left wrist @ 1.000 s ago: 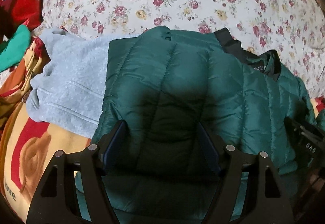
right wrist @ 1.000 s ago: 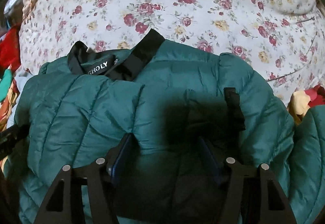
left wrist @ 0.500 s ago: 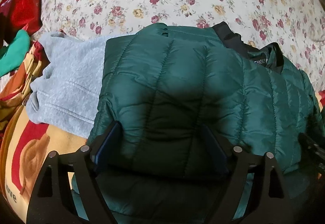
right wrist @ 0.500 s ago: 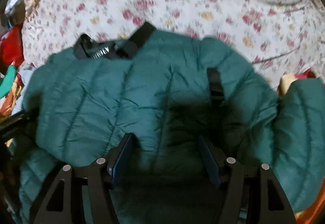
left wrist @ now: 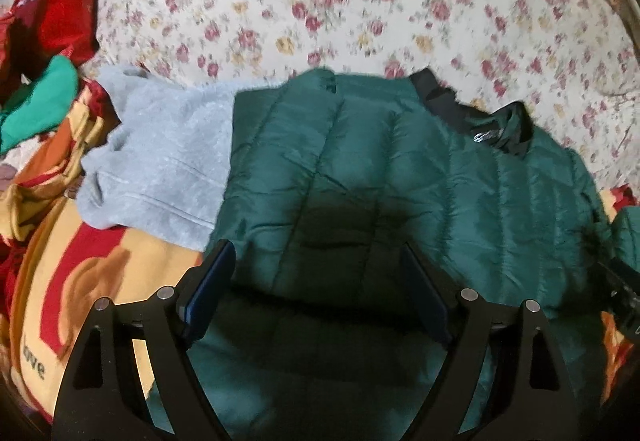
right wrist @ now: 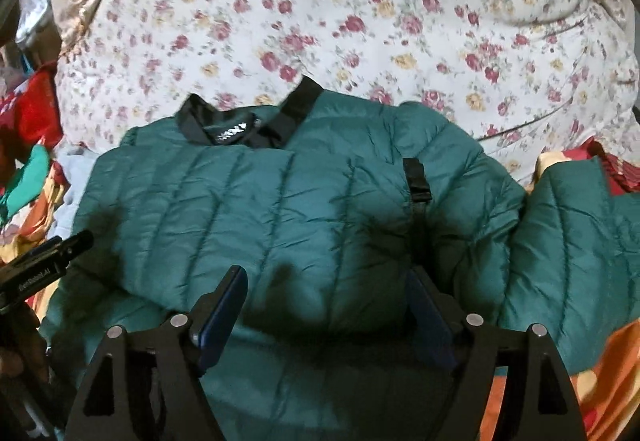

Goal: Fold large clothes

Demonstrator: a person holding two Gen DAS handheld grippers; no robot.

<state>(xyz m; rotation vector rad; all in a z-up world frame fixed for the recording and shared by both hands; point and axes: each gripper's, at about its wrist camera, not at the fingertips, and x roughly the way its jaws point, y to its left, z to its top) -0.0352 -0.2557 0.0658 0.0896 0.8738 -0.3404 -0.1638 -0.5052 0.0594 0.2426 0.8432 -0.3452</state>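
Black-framed with blue pads, the left gripper and right gripper both hang with jaws spread, clasping nothing; the right one's jaws have just been opening. Under both lies the folded green puffer jacket, on a floral quilt. A grey fleece touches its left edge, over a printed blanket reading "love". The jacket's collar label is too blurred to read

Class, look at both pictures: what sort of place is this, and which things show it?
Most likely a bedroom, on a bed. A floral quilt covers the back, a green puffer jacket lies folded on a printed blanket, and other clothes are piled alongside.
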